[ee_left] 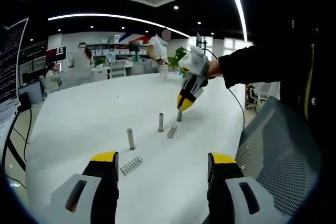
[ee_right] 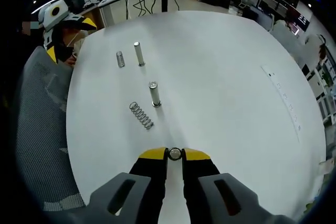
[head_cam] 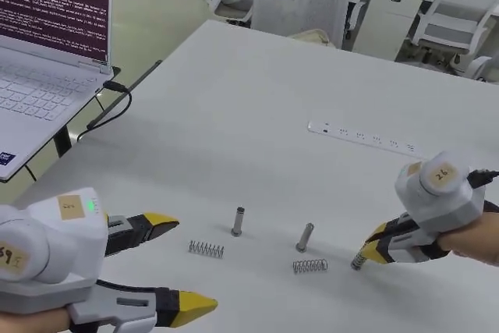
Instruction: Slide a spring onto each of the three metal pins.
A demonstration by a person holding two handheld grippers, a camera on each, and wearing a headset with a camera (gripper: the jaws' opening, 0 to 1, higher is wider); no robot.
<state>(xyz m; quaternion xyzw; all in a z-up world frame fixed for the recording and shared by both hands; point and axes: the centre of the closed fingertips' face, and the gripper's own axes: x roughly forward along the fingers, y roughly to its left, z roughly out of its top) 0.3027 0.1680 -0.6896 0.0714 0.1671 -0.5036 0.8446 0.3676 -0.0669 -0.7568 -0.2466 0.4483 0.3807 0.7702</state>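
At the near edge of the white counter (head_cam: 257, 99), the left gripper (head_cam: 195, 261) hovers with its yellow-tipped jaws wide apart and holding nothing. The right gripper (head_cam: 366, 255), toward the near right corner, has its jaws pressed together on a small metal piece (ee_right: 174, 154). By its round end this is apparently the third pin, though whether coils already sit on it is too small to tell. Two bare pins stand upright in mid-counter, well apart from each other: the first pin (head_cam: 238, 221) on the left gripper's side and the second pin (head_cam: 305, 237) nearer the right gripper. Neither carries a spring, so by this showing at least two-thirds of the job is not yet done. The first spring (head_cam: 206, 249) lies flat just ahead of the open left jaws, between them and the first pin. Its long axis runs along the near edge — crosswise to the pin's vertical shaft — so it would likely have to be gripped across its coils and tipped upright before it could slide on. The second spring (head_cam: 309, 266) lies flat just beside the foot of the second pin, on the near-edge side and near the right gripper's occupied jaws. The free left gripper is plainly the nearer to the first spring.
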